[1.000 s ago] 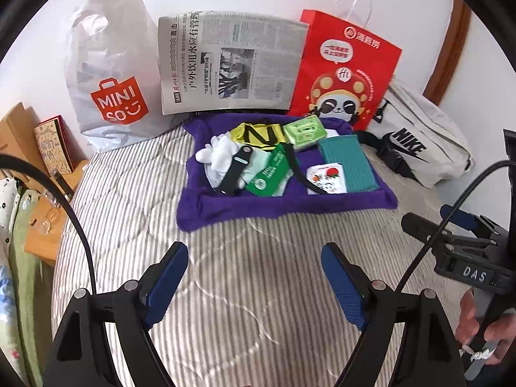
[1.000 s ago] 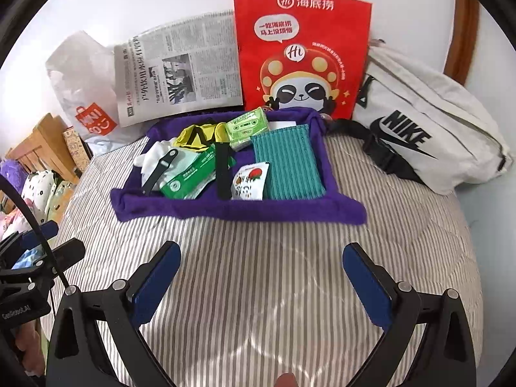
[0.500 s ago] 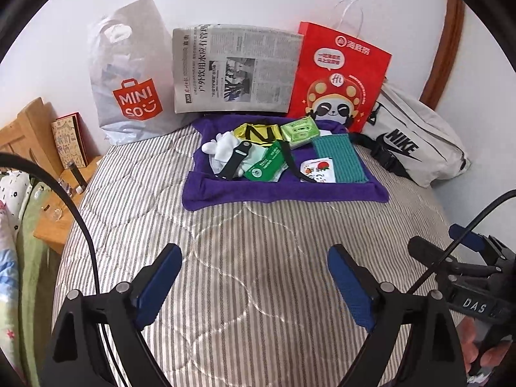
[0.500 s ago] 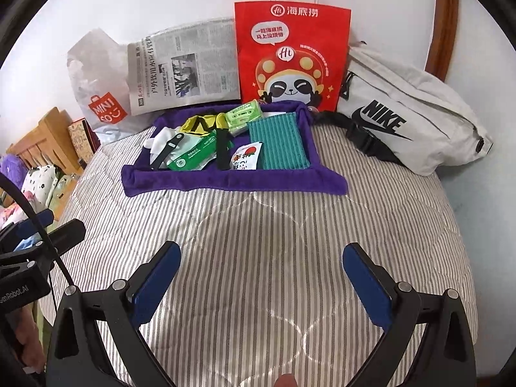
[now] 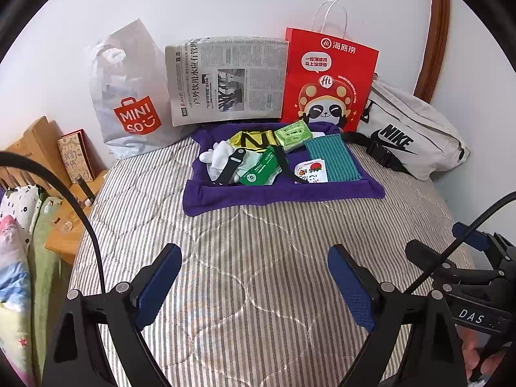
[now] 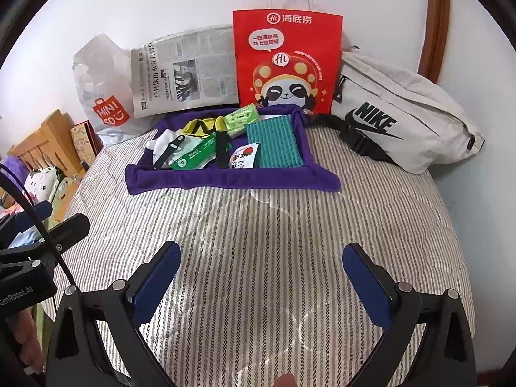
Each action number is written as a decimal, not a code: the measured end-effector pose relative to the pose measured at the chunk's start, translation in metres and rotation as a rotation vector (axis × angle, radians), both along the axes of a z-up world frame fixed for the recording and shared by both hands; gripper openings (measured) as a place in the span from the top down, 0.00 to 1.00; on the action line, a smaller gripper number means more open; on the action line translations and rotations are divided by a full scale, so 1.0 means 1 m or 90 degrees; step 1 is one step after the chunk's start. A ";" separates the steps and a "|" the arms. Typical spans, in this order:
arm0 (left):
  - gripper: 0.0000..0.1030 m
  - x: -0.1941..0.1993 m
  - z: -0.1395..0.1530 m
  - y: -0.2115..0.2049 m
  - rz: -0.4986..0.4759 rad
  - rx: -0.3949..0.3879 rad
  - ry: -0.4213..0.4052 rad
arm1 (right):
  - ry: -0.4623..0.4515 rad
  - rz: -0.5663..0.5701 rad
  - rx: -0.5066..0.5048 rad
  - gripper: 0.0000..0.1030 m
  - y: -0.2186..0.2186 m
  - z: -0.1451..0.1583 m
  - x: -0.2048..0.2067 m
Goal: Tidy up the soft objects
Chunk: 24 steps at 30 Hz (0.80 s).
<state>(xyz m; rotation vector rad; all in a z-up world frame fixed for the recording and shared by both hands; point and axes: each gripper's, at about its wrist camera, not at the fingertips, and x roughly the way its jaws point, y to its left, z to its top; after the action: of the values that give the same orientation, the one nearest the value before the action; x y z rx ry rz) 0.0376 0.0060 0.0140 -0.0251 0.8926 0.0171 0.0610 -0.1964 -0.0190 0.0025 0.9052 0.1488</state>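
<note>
Left wrist view looked down over a striped quilted bed (image 5: 258, 274). The left tongs (image 5: 254, 277) stood wide with nothing between the blue pads, having just been opening a little further. At twelve o'clock from them, well apart, lay a purple towel (image 5: 274, 193) with its edges rolled up like a tray. On it sat the soft things: a white glove (image 5: 216, 156) at the nine o'clock side, a yellow and black cloth (image 5: 254, 138) at the far edge, a green tissue pack (image 5: 293, 133) beside that, a teal knitted cloth (image 5: 332, 161) at the three o'clock side, a green sachet (image 5: 261, 172) and a small snack packet (image 5: 311, 172) near the middle. Behind the towel, against the wall, stood a Miniso bag (image 5: 129, 96), a newspaper (image 5: 225, 77), a red paper bag (image 5: 325, 77) and a white Nike bag (image 5: 409, 132). The right tongs (image 6: 261, 280) were likewise wide and empty over the bare quilt.
</note>
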 end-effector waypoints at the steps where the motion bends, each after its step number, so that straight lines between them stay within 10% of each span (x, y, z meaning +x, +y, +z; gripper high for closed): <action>1: 0.11 0.000 0.001 0.000 0.000 0.002 0.000 | 0.001 -0.001 0.000 0.03 -0.001 0.000 0.000; 24: 0.11 -0.004 0.002 0.002 0.001 0.009 0.000 | -0.006 0.002 -0.010 0.03 0.002 0.006 -0.004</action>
<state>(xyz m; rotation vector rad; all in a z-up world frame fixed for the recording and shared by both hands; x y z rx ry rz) 0.0332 0.0078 0.0164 -0.0129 0.8930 0.0253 0.0570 -0.1943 -0.0133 -0.0137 0.8967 0.1439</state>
